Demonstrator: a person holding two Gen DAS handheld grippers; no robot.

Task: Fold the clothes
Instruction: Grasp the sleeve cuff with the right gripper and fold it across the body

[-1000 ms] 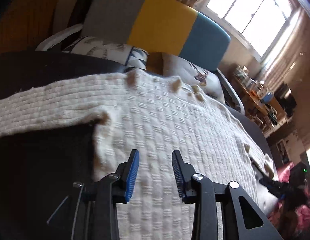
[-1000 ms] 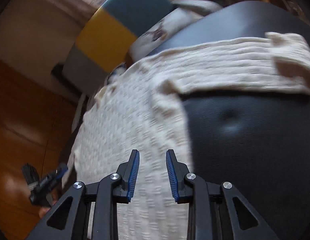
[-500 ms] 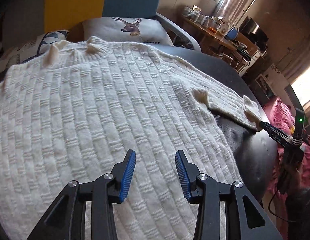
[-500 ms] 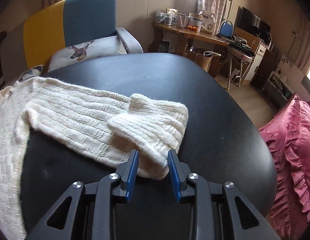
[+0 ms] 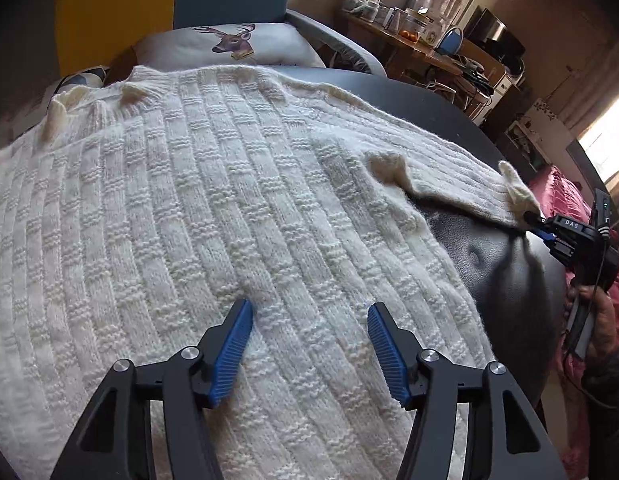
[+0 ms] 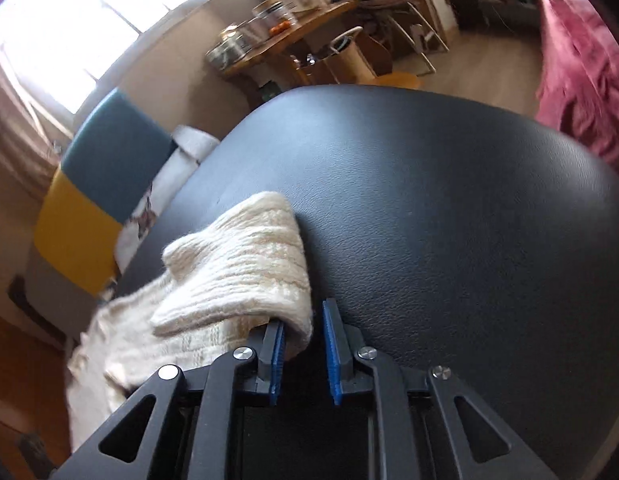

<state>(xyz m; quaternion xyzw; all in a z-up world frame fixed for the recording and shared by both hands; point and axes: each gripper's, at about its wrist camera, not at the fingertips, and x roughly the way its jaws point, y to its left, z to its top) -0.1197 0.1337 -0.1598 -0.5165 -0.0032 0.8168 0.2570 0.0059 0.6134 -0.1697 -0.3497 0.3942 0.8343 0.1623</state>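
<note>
The left wrist view looks steeply down along its own tongs [image 5: 309, 320] from close above the cream sweater [image 5: 197, 208], which fills most of the picture; beyond it rise a deer-print cushion [image 5: 229, 44] and a cluttered wooden desk [image 5: 421, 52]. At its right edge the right tongs [image 5: 543, 228] show, well apart. The right wrist view sits low and close to the black surface [image 6: 449, 208], rolled to one side — the room leans. It faces along its tongs [image 6: 303, 340] across the sleeve cuff [image 6: 245, 272]. Both views share the sleeve, the dark surface, the yellow-and-blue chair back [image 6: 93, 176] and that desk — seen from opposite sides of the garment.
</note>
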